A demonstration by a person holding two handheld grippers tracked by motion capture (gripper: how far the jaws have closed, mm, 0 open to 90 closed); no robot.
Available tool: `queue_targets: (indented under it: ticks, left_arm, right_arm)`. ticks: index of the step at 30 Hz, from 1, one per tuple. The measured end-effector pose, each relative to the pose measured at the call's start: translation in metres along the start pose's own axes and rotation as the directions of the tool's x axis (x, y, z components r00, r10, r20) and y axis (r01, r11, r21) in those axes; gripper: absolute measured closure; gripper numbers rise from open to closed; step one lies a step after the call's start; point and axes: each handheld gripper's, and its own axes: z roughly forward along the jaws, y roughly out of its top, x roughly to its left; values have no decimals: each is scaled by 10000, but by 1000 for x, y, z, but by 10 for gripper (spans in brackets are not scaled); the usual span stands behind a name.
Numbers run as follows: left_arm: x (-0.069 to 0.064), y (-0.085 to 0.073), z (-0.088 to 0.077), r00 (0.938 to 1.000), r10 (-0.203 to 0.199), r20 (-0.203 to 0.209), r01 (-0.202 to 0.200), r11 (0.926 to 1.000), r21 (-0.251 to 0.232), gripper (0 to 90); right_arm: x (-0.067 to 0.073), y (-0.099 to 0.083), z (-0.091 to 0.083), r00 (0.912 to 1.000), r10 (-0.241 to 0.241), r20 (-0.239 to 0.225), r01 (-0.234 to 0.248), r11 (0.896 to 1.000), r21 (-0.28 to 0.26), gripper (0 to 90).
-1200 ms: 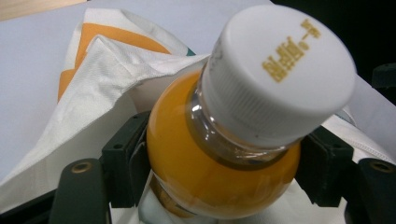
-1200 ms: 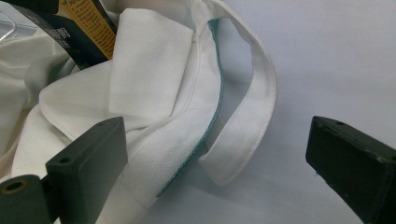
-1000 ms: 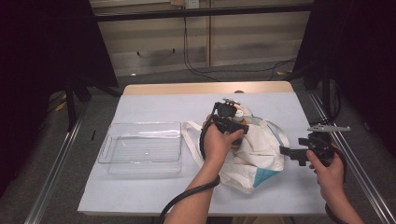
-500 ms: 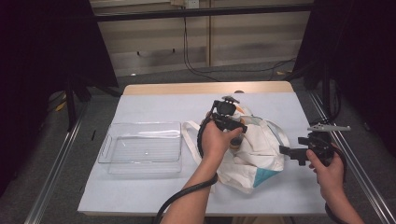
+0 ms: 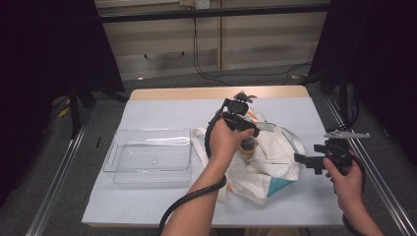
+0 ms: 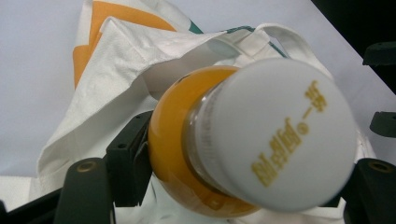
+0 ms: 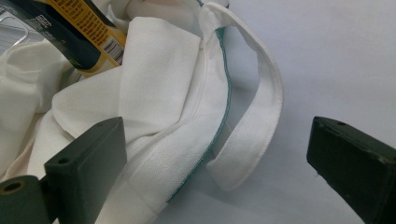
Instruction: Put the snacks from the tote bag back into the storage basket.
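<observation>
Left gripper (image 6: 243,186): pinching an orange bottle (image 6: 187,158) across its shoulder, jaws pressed on either side just under the white cap (image 6: 275,135).
Bottle: between the left jaws, partly out of the mouth of the cloth bag (image 5: 265,162) — its lower part sits among the folds below the gripper.
Right gripper (image 7: 215,163): spread wide, gripping nothing; a bag handle (image 7: 254,121) and the bag's green-stitched edge lie between and just ahead of its jaws.
Tray (image 5: 147,157): clear, well off to the left gripper's side on the table (image 5: 147,206).
Risk, snag: the bag is not pinned, so I judge the cloth could ride up with the bottle and drag across the table.
Risk, slip: the hold is on a rounded, smooth shoulder — a tilt or a tug from the cloth might let the bottle slide out of the jaws.
Risk, box: a yellow box (image 7: 70,32) lies in the bag beyond the right gripper and could spill if the bag shifts.
</observation>
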Motion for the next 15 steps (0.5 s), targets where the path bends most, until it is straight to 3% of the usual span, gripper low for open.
queue_targets:
  ticks: [7,8,15]
  left_arm:
    - [-2,8,-11,10000,51,81,-53,9998,200,302]
    - [-1,10,-15,9998,199,78,-201,9994,289,303]
    - [-2,16,-26,10000,26,70,-29,9989,461,302]
  right_arm:
    - [-1,-1,1,10000,-52,24,52,10000,27,40]
    - [-1,-1,1,10000,-51,18,51,10000,30,38]
    - [2,2,-1,9997,-180,-139,178,9998,-78,34]
